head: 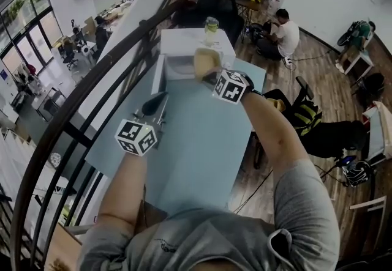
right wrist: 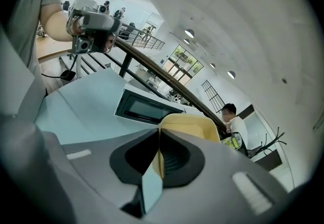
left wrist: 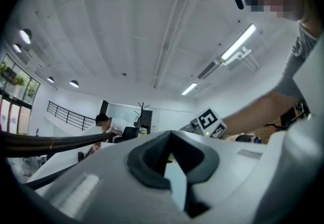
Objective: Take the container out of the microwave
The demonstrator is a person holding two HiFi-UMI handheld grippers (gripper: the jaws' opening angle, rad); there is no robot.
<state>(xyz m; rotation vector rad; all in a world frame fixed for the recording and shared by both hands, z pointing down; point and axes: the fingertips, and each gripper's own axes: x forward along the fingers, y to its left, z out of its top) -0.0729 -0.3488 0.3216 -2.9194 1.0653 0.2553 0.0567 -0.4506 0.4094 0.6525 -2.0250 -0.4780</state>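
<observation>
Head view: the right gripper [head: 213, 73] holds the yellow container [head: 206, 59] at the front of the microwave [head: 184, 40]. It should carry it level towards the blue table [head: 202, 141].

Left gripper view: the left gripper [left wrist: 169, 139] has its jaws together, empty.

Right gripper view: the jaws pinch the container's wall, so a firm grip matters.

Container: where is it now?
In the head view, the yellow container sits clamped in the right tongs, just in front of the microwave at the table's far end.

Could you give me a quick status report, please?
Right hand-held gripper shut on yellow container. Left hand-held gripper shut, empty. Container held in front of microwave. Nothing in the way.
</observation>
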